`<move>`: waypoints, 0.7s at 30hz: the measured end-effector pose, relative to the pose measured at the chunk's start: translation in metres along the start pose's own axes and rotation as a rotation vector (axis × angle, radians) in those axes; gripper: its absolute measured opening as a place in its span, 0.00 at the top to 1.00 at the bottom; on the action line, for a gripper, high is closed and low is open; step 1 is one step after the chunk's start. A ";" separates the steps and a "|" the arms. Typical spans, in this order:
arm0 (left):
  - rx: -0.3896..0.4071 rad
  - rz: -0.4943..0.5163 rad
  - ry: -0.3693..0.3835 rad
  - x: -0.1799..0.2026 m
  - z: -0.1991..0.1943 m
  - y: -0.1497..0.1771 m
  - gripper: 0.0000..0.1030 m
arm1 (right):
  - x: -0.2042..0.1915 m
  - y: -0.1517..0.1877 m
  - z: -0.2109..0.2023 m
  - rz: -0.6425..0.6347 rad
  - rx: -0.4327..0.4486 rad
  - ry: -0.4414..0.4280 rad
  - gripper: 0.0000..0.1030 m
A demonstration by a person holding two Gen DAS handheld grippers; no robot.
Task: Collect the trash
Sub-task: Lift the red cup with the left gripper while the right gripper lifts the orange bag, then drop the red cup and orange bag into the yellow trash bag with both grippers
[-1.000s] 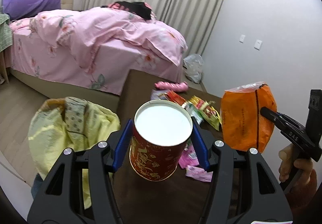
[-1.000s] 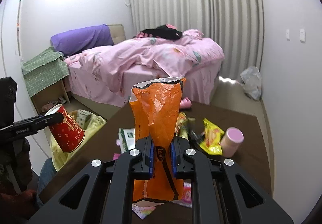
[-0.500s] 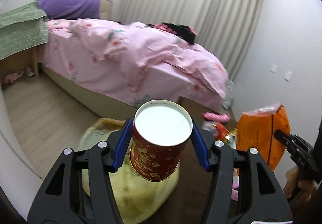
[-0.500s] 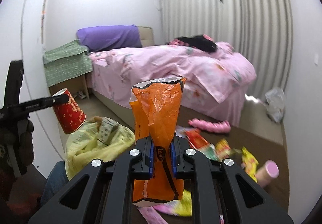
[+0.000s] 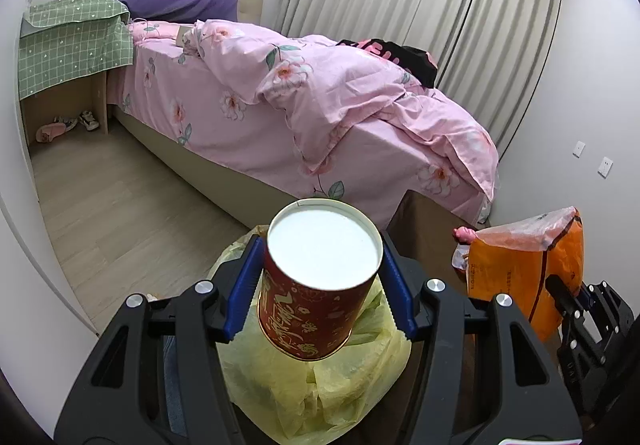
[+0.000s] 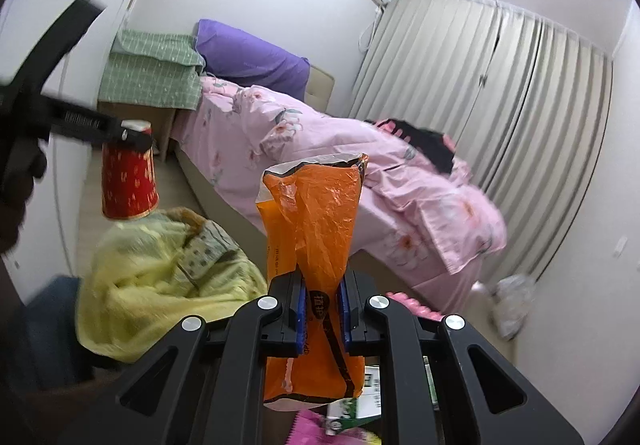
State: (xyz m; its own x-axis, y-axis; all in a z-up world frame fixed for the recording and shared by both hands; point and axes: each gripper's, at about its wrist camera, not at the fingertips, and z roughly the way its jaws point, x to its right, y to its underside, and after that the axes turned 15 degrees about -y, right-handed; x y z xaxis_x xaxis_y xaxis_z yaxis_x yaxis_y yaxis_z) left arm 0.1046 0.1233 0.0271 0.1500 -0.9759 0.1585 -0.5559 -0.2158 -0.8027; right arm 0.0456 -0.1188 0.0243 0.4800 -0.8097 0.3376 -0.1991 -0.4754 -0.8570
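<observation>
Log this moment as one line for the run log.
left tool: shut on red paper cup, above yellow plastic trash bag | right tool: shut on orange plastic snack bag | nothing dropped yet

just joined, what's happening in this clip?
A person is collecting trash with a handheld tool in each hand. The left tool is clamped on a red paper cup, held upside down right above the open yellow trash bag. The right tool pinches an orange snack bag beside it. Neither has been dropped in yet. More wrappers lie on the dark table by the pink bed.
</observation>
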 end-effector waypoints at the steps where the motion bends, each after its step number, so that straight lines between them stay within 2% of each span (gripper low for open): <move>1: -0.001 0.007 0.000 0.001 0.001 0.001 0.48 | -0.003 0.003 0.000 -0.027 0.001 0.017 0.87; 4: 0.004 0.010 -0.002 0.003 0.005 0.000 0.48 | 0.000 0.002 0.004 -0.007 -0.012 -0.017 0.87; 10: 0.021 -0.025 0.004 -0.002 0.009 -0.007 0.48 | 0.059 -0.007 0.038 0.399 -0.037 -0.349 0.87; 12: 0.032 -0.029 0.010 -0.003 0.010 -0.011 0.48 | 0.064 -0.013 0.054 0.464 -0.037 -0.419 0.87; 18: 0.046 -0.039 0.037 -0.003 0.024 -0.012 0.48 | 0.050 -0.026 0.120 0.534 -0.123 -0.562 0.87; 21: -0.039 -0.003 0.026 0.001 0.062 0.005 0.48 | 0.033 -0.029 0.164 0.518 -0.208 -0.625 0.87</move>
State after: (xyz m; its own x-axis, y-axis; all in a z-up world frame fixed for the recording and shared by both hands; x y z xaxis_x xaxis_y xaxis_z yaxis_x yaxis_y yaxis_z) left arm 0.1526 0.1228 -0.0120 0.1309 -0.9756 0.1762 -0.5872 -0.2195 -0.7791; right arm 0.2076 -0.0754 -0.0041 0.6578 -0.6321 -0.4096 -0.6490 -0.1998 -0.7341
